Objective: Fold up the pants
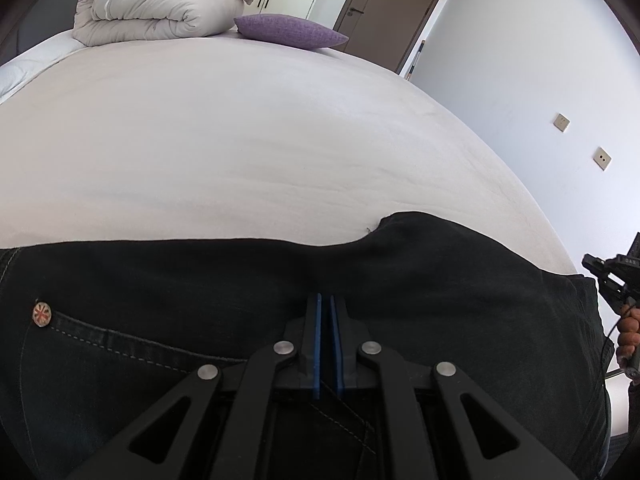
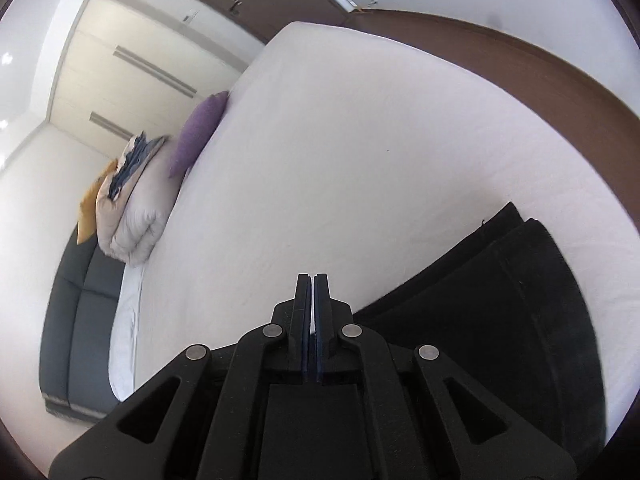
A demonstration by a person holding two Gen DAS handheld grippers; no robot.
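Black jeans (image 1: 440, 280) lie flat on the white bed (image 1: 240, 140), across the near edge in the left wrist view, with a red button (image 1: 42, 313) and a stitched pocket at the left. My left gripper (image 1: 328, 298) is shut and empty just above the jeans' middle. The jeans' leg ends (image 2: 520, 280) show doubled over at the lower right in the right wrist view. My right gripper (image 2: 312, 278) is shut and empty above the bare sheet (image 2: 360, 140), left of the jeans. The right gripper also shows at the far right edge of the left wrist view (image 1: 600, 272).
A folded beige duvet (image 1: 156, 10) and a purple cushion (image 1: 288, 32) lie at the far end of the bed. A dark grey sofa (image 2: 80, 312) stands beside the bed. A brown door (image 1: 392, 4) and white walls lie beyond.
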